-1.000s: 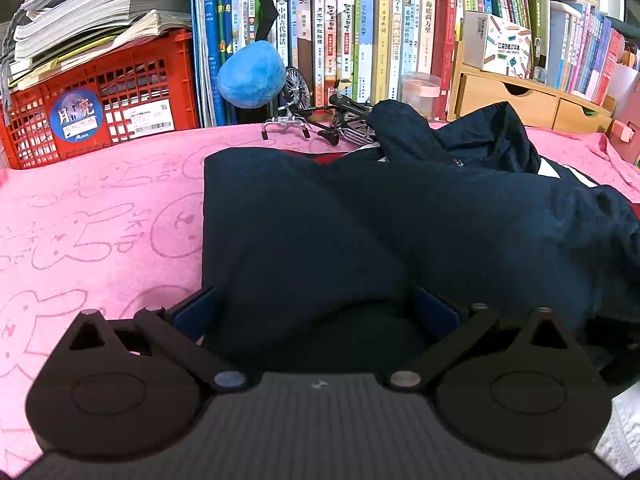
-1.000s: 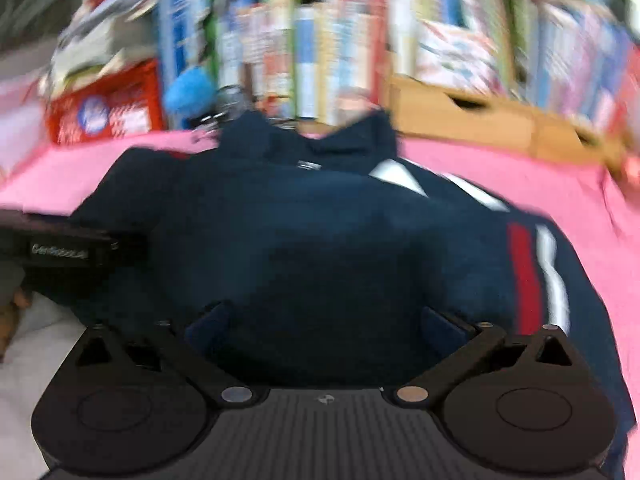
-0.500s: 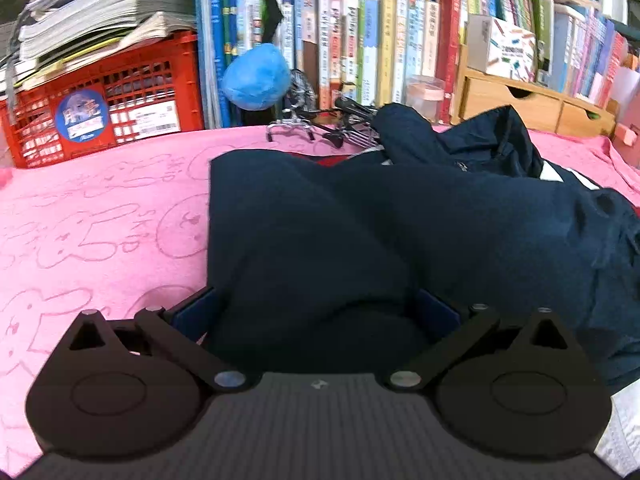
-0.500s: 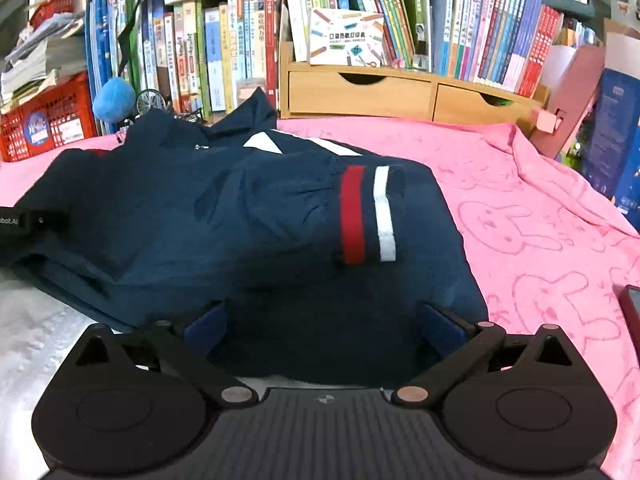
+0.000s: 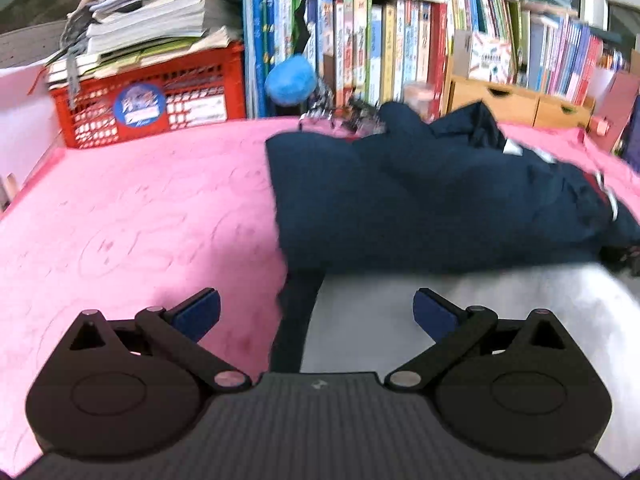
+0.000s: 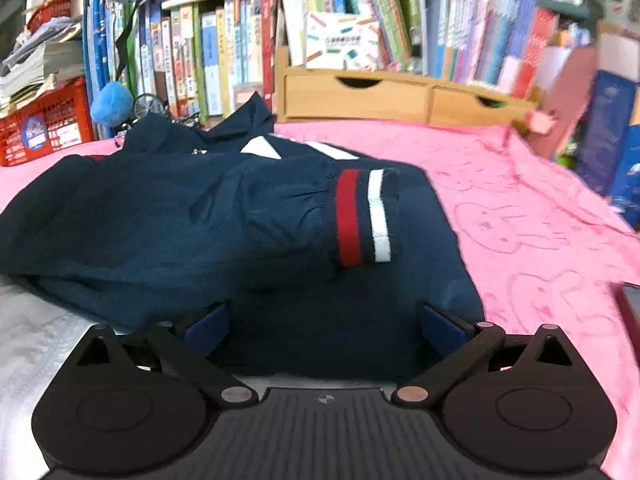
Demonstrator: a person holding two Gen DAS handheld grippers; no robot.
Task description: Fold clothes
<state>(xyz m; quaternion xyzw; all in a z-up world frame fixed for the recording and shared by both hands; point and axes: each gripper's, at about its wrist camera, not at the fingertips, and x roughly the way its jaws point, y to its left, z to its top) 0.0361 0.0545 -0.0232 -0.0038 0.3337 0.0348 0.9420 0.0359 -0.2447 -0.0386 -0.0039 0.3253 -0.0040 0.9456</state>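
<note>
A navy jacket (image 5: 432, 200) lies folded over on the pink bunny-print cloth (image 5: 132, 216); its white lining (image 5: 460, 320) shows at the near edge. In the right wrist view the jacket (image 6: 168, 224) has a sleeve folded across it, with a red and white striped cuff (image 6: 364, 216). My left gripper (image 5: 316, 312) is open and empty, pulled back above the jacket's near left corner. My right gripper (image 6: 324, 324) is open, its jaws standing on either side of the jacket's near hem without closing on it.
A red crate (image 5: 148, 100) with stacked papers stands at the back left. A row of books (image 5: 384, 48) and wooden drawers (image 6: 400, 96) line the back. A blue plush ball (image 5: 290, 80) and a small model bicycle (image 5: 340, 112) sit behind the jacket.
My left gripper has pulled back and up from the jacket, so the pink cloth and white lining now show between its jaws. My right gripper has stayed over the near hem.
</note>
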